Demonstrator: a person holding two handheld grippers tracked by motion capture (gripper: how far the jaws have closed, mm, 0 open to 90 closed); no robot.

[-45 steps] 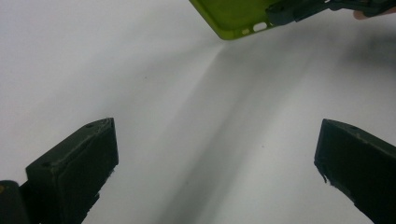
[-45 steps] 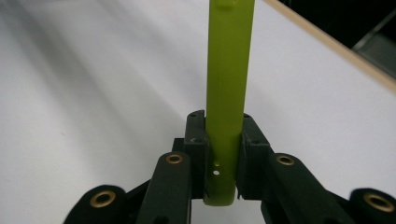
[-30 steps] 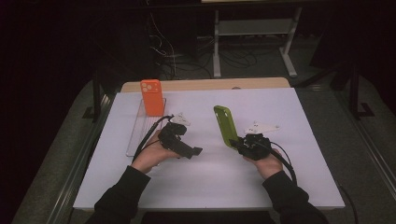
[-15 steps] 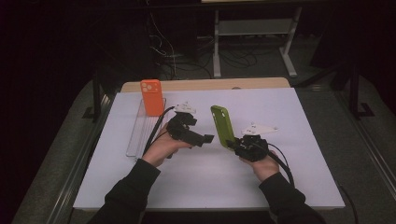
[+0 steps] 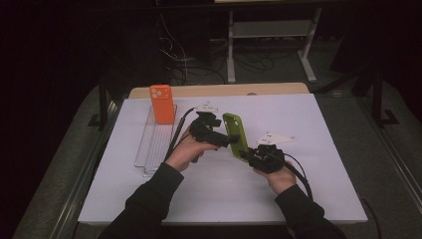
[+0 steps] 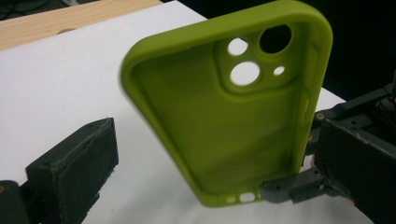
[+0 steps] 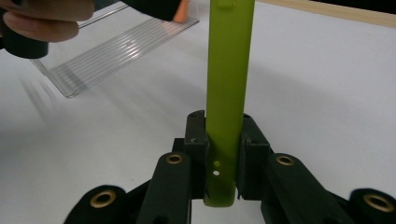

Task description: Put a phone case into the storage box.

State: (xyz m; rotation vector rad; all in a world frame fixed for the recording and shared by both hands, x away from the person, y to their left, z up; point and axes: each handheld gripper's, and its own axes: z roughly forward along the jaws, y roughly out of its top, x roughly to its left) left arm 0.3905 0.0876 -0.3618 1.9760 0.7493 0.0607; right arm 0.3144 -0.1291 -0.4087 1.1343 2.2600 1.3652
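The right gripper (image 7: 223, 154) is clenched on the bottom end of the green phone case (image 5: 236, 133), holding it upright above the desk (image 5: 318, 199) near its middle, with bare white surface toward the near and right edges. The left gripper (image 5: 225, 141) has its jaws spread just beside the case's open side. Toward the far left corner an orange phone case (image 5: 162, 103) stands in a clear rack (image 5: 153, 144); no writing is legible.

A white table (image 5: 318, 129) stands in a dark room, a wooden strip (image 5: 268, 89) along its 12 o'clock edge. At 12 to 1 o'clock beyond it, a pale metal stand (image 5: 271, 30) rises over tangled cables (image 5: 184, 59) on grey floor (image 5: 393, 149).
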